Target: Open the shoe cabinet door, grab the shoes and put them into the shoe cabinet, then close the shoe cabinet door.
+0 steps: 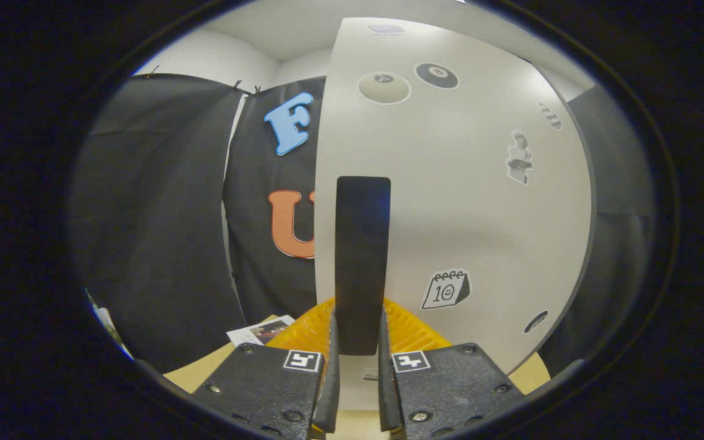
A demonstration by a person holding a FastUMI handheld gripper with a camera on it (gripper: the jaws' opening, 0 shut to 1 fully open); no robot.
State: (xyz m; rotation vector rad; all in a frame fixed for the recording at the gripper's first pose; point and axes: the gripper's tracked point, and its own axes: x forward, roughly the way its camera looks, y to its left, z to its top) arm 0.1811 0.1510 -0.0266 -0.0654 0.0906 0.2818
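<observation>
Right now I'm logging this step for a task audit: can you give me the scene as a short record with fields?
gripper: fingers closed on the tall black door handle, one on each side of its lower end
door: white shoe cabinet door, decorated with stickers, directly ahead
door state: cannot tell whether open or shut
beside the fingers: ridged yellow object at the door's foot
beyond it: printed paper sheet on the tan floor

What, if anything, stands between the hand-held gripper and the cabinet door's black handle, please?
Nothing visible: the hand-held gripper already has the black handle of the white cabinet door between its two fingers, which look closed on its lower end.
</observation>
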